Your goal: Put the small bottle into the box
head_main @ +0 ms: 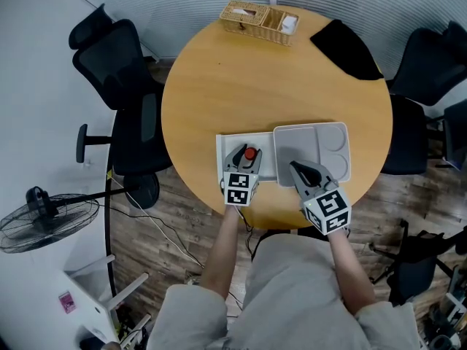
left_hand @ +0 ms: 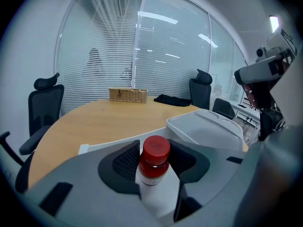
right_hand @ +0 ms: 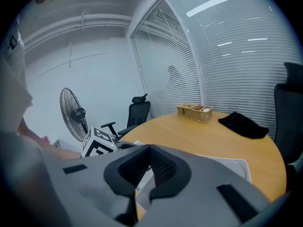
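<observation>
Jaws of the left tool (left_hand: 154, 161) stand parted on either side of the small bottle (left_hand: 155, 150), pads right beside it but not visibly squeezing. The right tool (right_hand: 149, 151) is closed on nothing, parked over the grey tray (head_main: 330, 138) next door. The bottle sits dead centre between the left jaws, upright, red cap pointing up, long axis vertical, down inside the white box (head_main: 227, 146) on the bench (head_main: 255, 86). So it probably just needs that tool backed straight off without tipping it.
</observation>
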`<state>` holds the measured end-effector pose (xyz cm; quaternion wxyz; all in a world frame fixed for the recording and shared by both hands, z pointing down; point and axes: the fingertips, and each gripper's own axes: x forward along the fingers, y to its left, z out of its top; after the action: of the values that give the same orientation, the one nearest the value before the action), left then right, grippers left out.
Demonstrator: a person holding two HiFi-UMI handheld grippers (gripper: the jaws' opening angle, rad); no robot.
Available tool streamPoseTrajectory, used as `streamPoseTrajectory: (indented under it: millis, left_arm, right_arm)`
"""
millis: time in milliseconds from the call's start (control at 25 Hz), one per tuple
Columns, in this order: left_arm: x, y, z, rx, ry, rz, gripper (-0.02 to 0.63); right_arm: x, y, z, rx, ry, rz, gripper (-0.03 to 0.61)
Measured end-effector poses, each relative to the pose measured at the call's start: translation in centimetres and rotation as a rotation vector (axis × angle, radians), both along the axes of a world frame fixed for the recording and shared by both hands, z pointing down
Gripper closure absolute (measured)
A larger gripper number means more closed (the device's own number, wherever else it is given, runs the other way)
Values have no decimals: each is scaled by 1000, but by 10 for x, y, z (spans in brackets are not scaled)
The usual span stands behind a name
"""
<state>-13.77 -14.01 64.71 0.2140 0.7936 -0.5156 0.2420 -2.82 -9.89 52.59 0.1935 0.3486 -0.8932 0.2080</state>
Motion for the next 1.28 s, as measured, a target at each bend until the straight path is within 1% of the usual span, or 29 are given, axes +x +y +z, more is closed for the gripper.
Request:
streamPoseTrajectory:
  millis: [320,440,520,640,760,920,1000,1080,1280]
  left_arm:
    - [1,0,-1,4,0,5,419]
    - [-3,0,-1,9,-12,-3,440]
    - [-11,-2,0,20,-29,-12,442]
    - [-24,-5,-10,29,-68,-25,442]
    - [-36,-3,-10,10,-136,-23,442]
    - [-43,3,-1,-12,-244,22,442]
    - [-42,5,0,-14,-275,47,442]
    - [-38,4,0,-12,-278,66,442]
    - [-22,-2,0,5,-241,129,442]
  right_arm:
    - [0,2,-2,2,1,0,560]
    - [0,1,-2,3,2,-2,560]
    - [0,1,-1,3,3,-2,560]
    - [0,0,-1,4,2,-4,560]
    - [-1,0,0,2,-2,-10,560]
    - [-7,0,-1,3,-8,-19,560]
    - [-8,0,-2,4,-8,-22,560]
    - [-6,0,-2,3,-9,-18,560]
    - [0,-1,1,-4,-3,-1,560]
